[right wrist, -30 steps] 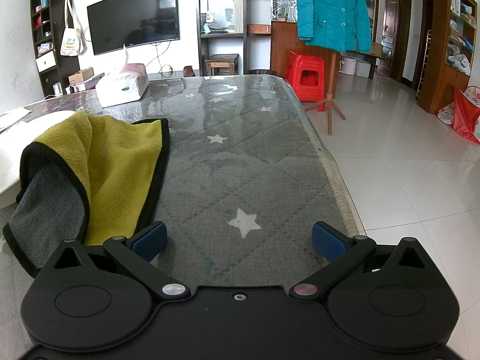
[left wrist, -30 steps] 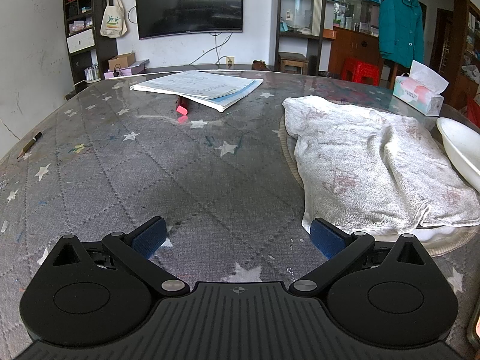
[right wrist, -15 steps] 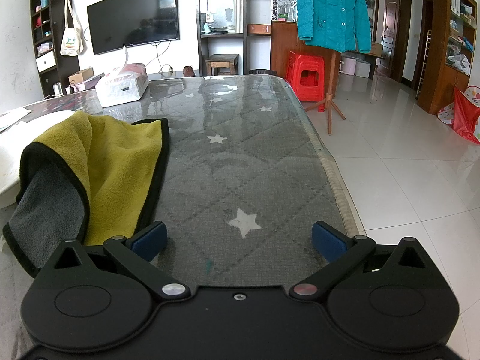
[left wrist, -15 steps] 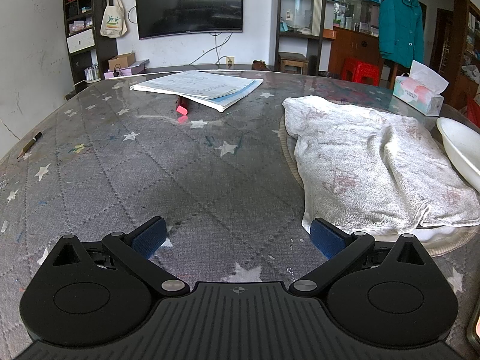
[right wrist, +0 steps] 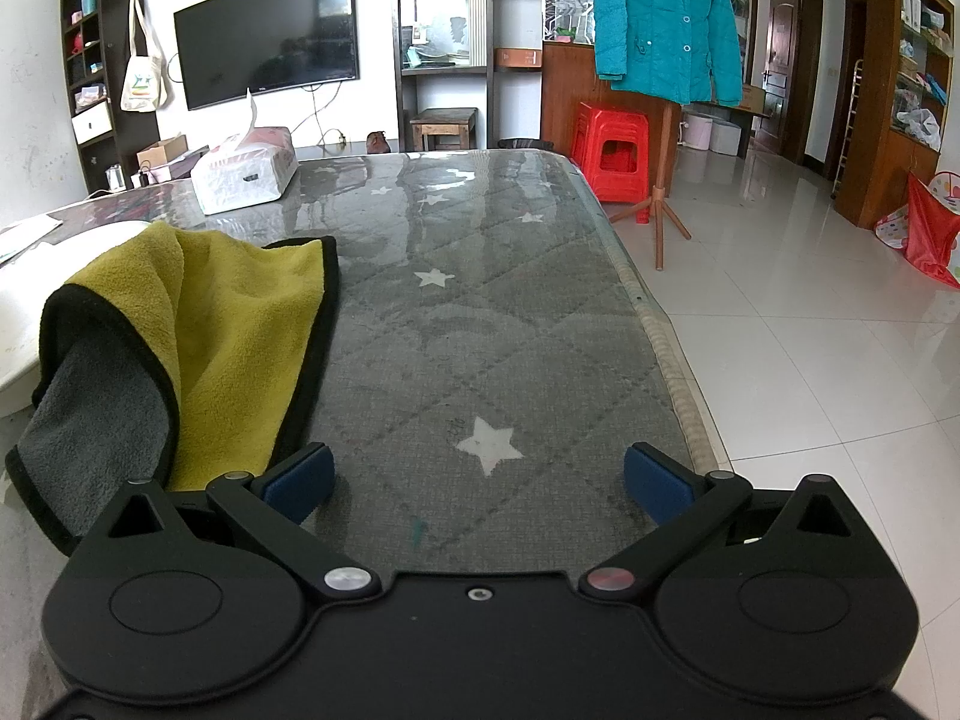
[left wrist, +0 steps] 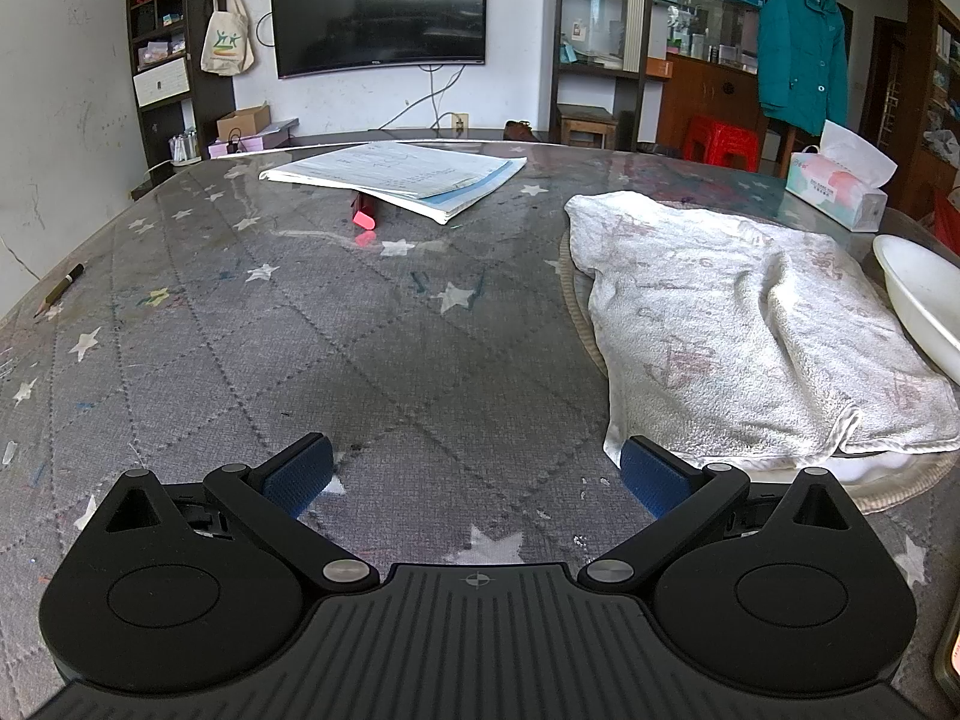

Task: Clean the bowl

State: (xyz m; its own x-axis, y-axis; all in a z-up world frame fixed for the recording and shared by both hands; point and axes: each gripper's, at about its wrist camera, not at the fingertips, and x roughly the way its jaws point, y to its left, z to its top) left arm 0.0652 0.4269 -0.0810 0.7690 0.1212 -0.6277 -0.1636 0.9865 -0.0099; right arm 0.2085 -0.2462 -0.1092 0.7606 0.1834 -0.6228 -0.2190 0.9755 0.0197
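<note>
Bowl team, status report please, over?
Left gripper open, right gripper open, both empty. Bowl untouched, yellow cloth draped on it. Nothing blocking.

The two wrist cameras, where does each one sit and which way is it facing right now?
Left wrist: sits on the left gripper, low over the table, facing the TV wall; it sees papers, a white towel and the white bowl at right. Only its own open gripper shows.
Right wrist: sits on the right gripper near the table's right edge, facing the same wall; the yellow cloth lies at left. Only its own open gripper shows.
Shared: table, tissue box, TV, teal jacket.
</note>
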